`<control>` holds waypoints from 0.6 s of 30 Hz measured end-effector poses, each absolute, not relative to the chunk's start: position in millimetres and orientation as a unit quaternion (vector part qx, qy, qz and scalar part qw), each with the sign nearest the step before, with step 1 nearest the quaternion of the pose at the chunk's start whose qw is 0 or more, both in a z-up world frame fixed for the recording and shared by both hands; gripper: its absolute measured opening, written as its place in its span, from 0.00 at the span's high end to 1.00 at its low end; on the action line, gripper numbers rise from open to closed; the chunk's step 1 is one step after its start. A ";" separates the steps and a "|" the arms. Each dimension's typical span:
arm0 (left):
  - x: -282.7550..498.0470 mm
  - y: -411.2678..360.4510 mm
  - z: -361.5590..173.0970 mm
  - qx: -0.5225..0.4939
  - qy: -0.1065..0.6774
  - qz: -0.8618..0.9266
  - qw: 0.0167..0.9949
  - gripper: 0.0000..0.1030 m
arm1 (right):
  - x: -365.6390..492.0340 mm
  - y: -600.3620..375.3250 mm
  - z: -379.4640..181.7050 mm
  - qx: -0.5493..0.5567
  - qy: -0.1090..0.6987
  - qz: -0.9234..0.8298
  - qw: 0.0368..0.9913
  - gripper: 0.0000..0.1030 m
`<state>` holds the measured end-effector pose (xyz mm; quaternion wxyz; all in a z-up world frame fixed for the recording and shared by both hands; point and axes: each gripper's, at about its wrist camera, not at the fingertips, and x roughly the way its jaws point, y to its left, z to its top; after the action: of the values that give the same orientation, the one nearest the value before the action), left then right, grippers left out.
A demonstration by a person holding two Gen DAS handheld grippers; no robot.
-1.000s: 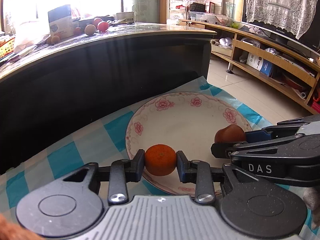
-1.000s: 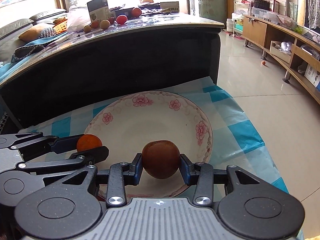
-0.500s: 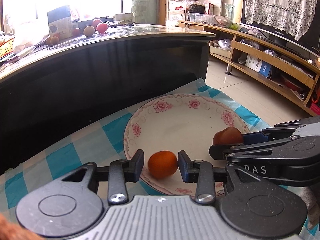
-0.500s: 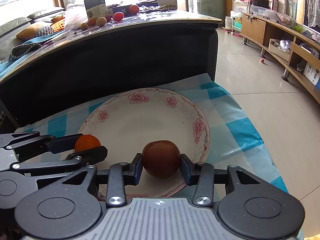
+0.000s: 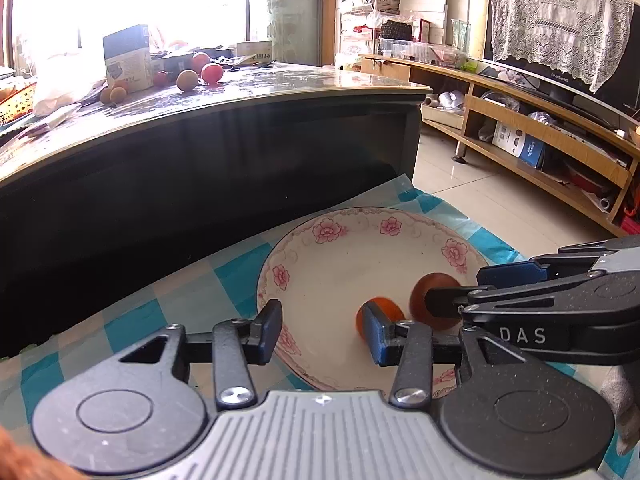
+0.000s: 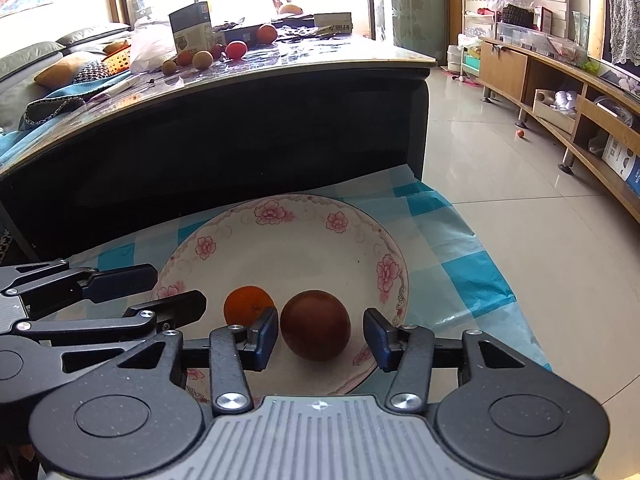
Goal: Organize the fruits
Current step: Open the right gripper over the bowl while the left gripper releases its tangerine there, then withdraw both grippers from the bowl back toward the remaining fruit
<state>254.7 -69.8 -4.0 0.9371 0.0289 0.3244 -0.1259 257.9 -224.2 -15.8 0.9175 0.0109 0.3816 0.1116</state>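
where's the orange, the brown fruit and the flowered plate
orange (image 6: 246,304), right wrist view, its upper front skin.
brown fruit (image 6: 315,324), right wrist view, middle of its rounded face.
flowered plate (image 6: 272,212), right wrist view, far rim by a pink flower.

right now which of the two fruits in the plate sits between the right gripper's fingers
The dark brown fruit, between the opening jaws of the right gripper, untouched. The smaller orange one lies beside it, outside that gripper's left finger.

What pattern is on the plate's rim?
Pink flowers with a thin scrolled border on the white plate, clearest in the right wrist view.
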 end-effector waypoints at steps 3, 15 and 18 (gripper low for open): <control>250.9 -68.6 -1.2 0.029 0.323 -0.125 0.938 0.49 | 254.3 -225.3 -9.9 0.014 0.375 0.112 0.920 0.57; 219.6 -60.0 14.1 0.035 0.324 -0.126 0.937 0.46 | 224.2 -238.2 0.8 0.026 0.377 0.111 0.919 0.55; 206.1 -53.2 15.3 0.035 0.330 -0.124 0.935 0.45 | 212.7 -241.0 3.3 0.032 0.378 0.118 0.918 0.55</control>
<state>206.1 -53.2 15.3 0.9352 0.0355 0.3298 -0.1238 212.7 -241.0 3.3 0.9177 0.0315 0.3779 0.1184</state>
